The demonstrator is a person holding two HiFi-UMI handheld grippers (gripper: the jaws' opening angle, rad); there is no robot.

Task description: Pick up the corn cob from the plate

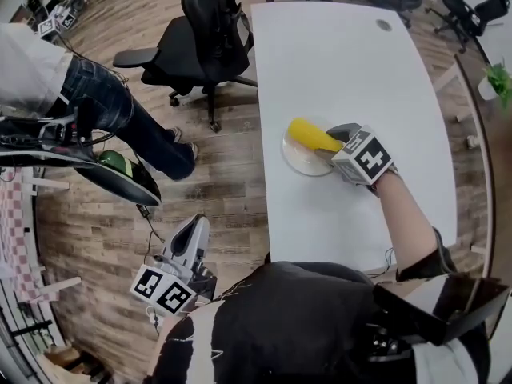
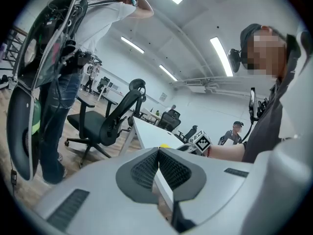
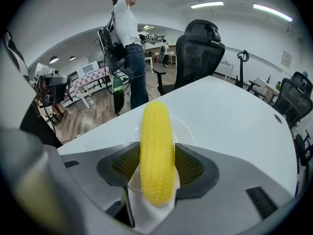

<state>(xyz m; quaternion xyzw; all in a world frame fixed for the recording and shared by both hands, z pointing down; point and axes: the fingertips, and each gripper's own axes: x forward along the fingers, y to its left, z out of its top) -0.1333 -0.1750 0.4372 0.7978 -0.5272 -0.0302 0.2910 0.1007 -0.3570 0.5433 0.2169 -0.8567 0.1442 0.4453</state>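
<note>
Corn cob, yellow and slender [image 1: 312, 136], lies on the round clear plate [image 1: 300, 162] near the left edge of the white table [image 1: 344, 54]. The right gripper [image 1: 340, 134] meets it from the right, jaws spread wide on either side of the cob's end, not clamped. The left gripper [image 1: 194, 229] hangs off the table, near left, above the wooden floor [image 1: 232, 174], jaws pressed together on nothing.
</note>
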